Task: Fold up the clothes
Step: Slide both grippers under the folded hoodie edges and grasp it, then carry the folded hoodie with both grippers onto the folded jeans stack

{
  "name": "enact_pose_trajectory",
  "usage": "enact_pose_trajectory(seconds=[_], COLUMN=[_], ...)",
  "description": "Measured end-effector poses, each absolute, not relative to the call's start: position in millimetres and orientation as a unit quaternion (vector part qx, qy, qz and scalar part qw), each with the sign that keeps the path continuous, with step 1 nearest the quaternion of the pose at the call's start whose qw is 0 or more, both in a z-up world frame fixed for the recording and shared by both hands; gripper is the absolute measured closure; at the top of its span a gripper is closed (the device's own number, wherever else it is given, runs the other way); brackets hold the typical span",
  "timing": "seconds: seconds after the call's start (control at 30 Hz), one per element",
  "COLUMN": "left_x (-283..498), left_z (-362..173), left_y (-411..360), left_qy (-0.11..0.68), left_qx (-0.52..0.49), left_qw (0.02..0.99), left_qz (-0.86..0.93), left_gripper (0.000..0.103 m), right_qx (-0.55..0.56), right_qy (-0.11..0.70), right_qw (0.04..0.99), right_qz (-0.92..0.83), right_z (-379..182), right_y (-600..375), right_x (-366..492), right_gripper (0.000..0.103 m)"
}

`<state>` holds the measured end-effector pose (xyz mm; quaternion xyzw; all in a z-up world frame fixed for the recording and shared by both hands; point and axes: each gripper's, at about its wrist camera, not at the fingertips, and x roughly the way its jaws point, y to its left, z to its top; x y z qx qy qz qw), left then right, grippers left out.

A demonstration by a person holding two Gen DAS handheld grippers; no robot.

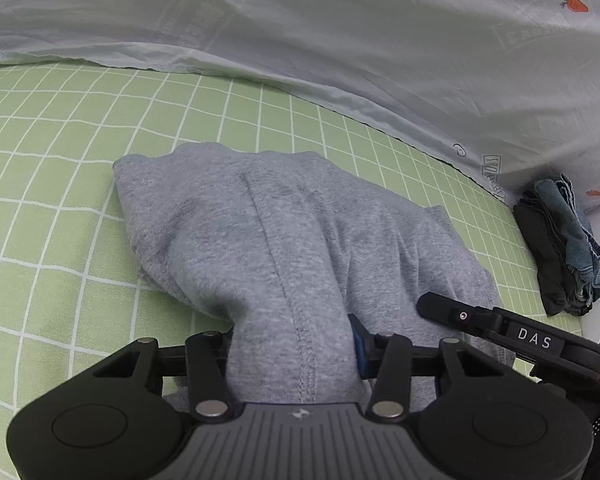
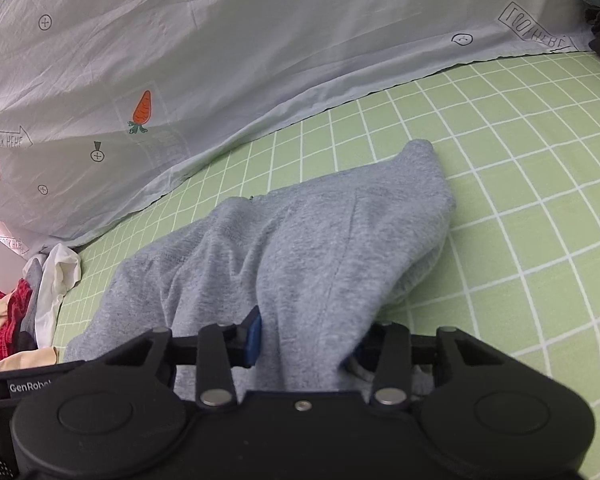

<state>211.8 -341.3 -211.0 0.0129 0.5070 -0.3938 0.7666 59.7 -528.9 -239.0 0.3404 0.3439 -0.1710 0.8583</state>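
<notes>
A grey sweatshirt-knit garment [image 1: 268, 224] lies bunched on the green checked sheet [image 1: 52, 168]. My left gripper [image 1: 294, 346] is shut on a thick fold of its near edge, and the cloth rises from the bed into the jaws. My right gripper [image 2: 310, 340] is shut on another fold of the same grey garment [image 2: 320, 232], with a blue pad [image 2: 254, 338] showing on its left finger. The right gripper's black finger [image 1: 500, 326] crosses the left wrist view at the lower right, close beside my left gripper. The garment's far end rests on the sheet.
A pale duvet [image 1: 380, 52] printed with carrots lies along the back of the bed. A folded stack of dark and denim clothes [image 1: 560, 248] sits at the right. A heap of white, red and beige clothes [image 2: 24, 312] lies at the left edge of the right wrist view.
</notes>
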Motion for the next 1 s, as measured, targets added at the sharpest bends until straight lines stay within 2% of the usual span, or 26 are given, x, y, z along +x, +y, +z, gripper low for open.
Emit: enact_pose_trajectory(seconds=[0.17, 0.4, 0.67, 1.0], left_x=[160, 92, 37, -19], left_z=[-189, -175, -162, -134], left_y=[-342, -353, -401, -485], left_qy=[0.483, 0.473, 0.461, 0.441], left_qx=[0.035, 0.033, 0.060, 0.028], left_qw=[0.771, 0.763, 0.718, 0.671], left_qz=[-0.414, -0.439, -0.518, -0.595], left_gripper=[0.057, 0.058, 0.058, 0.058], right_qx=[0.330, 0.354, 0.353, 0.329], right_qy=[0.322, 0.297, 0.266, 0.217], right_qw=[0.871, 0.867, 0.861, 0.861], right_qz=[-0.166, -0.187, -0.250, -0.321], right_z=[-222, -199, -174, -113], right_y=[-509, -531, -556, -612], right_x=[12, -66, -146, -236], right_gripper=[0.068, 0.069, 0.069, 0.069])
